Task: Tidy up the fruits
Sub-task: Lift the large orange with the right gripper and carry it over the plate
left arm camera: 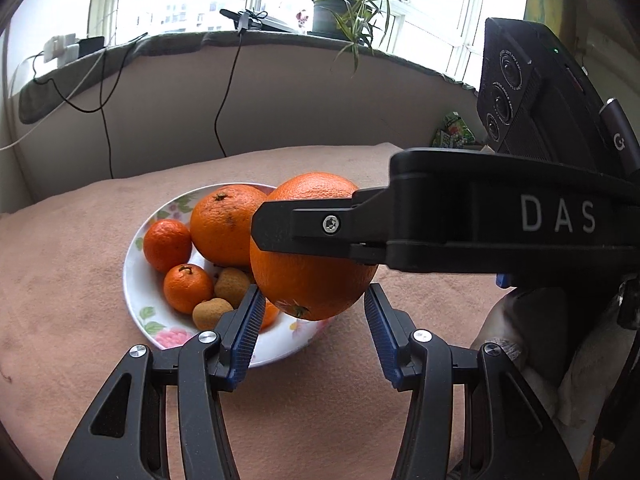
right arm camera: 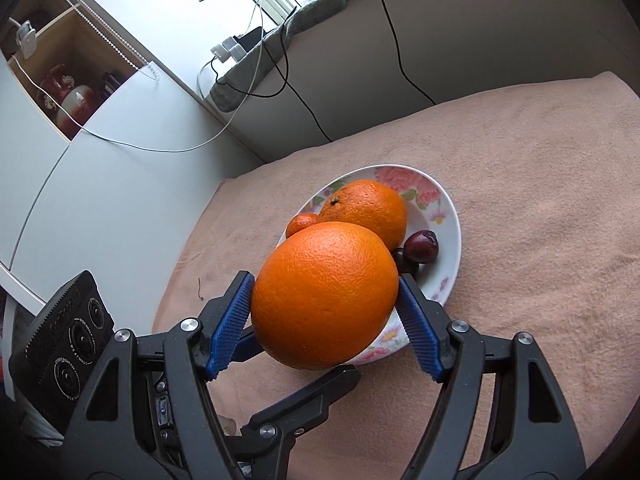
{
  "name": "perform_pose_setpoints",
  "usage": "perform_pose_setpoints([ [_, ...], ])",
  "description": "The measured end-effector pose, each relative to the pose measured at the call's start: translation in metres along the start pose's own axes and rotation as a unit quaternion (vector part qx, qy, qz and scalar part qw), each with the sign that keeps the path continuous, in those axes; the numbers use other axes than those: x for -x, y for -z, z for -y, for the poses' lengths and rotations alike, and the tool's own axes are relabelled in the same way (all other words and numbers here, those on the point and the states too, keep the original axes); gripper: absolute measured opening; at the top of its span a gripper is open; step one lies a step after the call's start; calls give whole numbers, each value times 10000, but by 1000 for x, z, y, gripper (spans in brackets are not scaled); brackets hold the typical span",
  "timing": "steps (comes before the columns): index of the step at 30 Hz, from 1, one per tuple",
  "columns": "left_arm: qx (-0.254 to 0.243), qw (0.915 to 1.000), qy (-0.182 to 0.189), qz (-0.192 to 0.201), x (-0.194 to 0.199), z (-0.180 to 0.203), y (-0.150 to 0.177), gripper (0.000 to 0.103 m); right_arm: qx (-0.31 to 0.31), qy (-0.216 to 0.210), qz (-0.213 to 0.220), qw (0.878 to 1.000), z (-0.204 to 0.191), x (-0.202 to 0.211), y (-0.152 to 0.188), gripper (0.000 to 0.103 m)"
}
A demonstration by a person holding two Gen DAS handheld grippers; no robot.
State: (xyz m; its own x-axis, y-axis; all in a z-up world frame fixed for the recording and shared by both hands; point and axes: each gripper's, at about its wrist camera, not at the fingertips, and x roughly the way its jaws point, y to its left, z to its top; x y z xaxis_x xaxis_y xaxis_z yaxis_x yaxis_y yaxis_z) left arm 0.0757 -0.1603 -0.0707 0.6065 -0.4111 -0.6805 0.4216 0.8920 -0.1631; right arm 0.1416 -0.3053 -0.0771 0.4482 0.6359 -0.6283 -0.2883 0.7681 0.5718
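Observation:
My right gripper [right arm camera: 324,284] is shut on a large orange [right arm camera: 326,294], its blue pads pressing both sides. It holds the fruit just above the near rim of a white floral bowl [right arm camera: 452,216]. In the left wrist view the same orange [left arm camera: 312,276] hangs over the bowl [left arm camera: 132,272], with one black right finger [left arm camera: 304,224] across it. The bowl holds another big orange [left arm camera: 224,224], two mandarins [left arm camera: 167,245], small brown fruits [left arm camera: 232,286] and dark red fruits [right arm camera: 421,246]. My left gripper [left arm camera: 314,320] is open and empty, just below and in front of the held orange.
A pinkish-brown cloth [left arm camera: 80,320] covers the table under the bowl. Behind it runs a low wall with dangling cables [left arm camera: 224,112] and a sill with a potted plant [left arm camera: 344,12]. A white cabinet [right arm camera: 100,200] stands at the table's left. A hand [left arm camera: 516,320] grips the right tool.

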Motion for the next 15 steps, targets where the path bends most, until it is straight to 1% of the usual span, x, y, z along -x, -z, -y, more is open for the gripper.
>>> perform_pose_setpoints([
  [12,45,9998,36,-166,-11,0,0,51,-39,114,-88,9999,6,-7,2,75],
  [15,37,9998,34,-192,-13,0,1,51,-6,221,-142,9997,5,-9,3,75],
])
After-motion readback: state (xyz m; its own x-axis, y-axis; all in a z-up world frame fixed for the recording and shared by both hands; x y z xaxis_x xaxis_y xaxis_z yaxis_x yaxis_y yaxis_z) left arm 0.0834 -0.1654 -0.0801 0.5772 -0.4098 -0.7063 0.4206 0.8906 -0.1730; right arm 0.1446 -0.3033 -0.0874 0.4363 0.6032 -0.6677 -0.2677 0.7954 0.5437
